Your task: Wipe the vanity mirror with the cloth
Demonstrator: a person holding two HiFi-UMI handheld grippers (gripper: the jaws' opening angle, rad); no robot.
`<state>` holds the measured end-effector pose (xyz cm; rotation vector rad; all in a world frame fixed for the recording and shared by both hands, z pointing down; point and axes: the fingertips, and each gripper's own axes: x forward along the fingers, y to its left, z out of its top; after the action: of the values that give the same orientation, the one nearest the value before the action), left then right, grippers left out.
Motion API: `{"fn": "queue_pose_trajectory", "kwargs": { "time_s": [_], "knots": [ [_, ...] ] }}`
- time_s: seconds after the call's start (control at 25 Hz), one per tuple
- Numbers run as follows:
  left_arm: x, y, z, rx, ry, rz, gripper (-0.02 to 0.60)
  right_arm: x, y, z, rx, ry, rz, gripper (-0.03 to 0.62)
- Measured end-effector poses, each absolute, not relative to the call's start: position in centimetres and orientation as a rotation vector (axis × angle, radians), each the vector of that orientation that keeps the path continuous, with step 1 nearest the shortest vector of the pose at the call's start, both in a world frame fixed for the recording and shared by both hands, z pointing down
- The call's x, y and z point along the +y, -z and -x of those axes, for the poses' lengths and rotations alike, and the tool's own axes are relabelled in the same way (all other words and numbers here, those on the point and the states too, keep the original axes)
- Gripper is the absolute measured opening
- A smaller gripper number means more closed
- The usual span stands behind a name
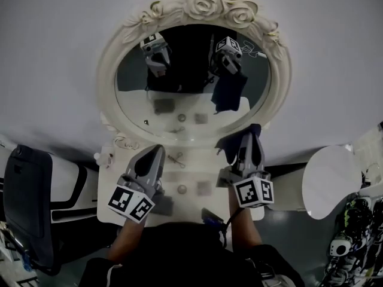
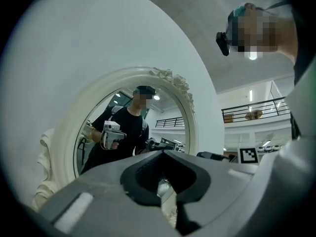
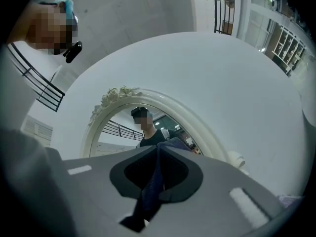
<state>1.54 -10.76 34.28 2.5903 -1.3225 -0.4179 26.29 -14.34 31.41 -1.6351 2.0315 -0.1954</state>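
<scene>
Right gripper (image 3: 157, 151): my jaws pinch the cloth (image 3: 149, 194), aimed at the vanity mirror (image 1: 191, 88) for wiping.
Left gripper (image 2: 164, 153): closed, empty (kept clear).

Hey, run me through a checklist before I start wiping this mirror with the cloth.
1. Cloth clamped in right gripper: ok.
2. Left gripper shut, holding nothing: ok.
3. Mirror straight ahead of both grippers: ok.
4. Cloth against the glass: not ok, it hangs short of it.
5. Small items on the table clear of the wipe: cannot tell.
</scene>
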Motion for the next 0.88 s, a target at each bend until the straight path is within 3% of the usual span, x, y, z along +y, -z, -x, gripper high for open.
{"fn": "queue_pose_trajectory", "kwargs": {
  "time_s": [0.88],
  "knots": [
    [-17.7, -33.3, -2.6, -1.27, 0.441, -2.607, 0.005, -23.7, -28.8, -30.2, 1.901, 0.106, 1.522, 0.026]
  ]
}}
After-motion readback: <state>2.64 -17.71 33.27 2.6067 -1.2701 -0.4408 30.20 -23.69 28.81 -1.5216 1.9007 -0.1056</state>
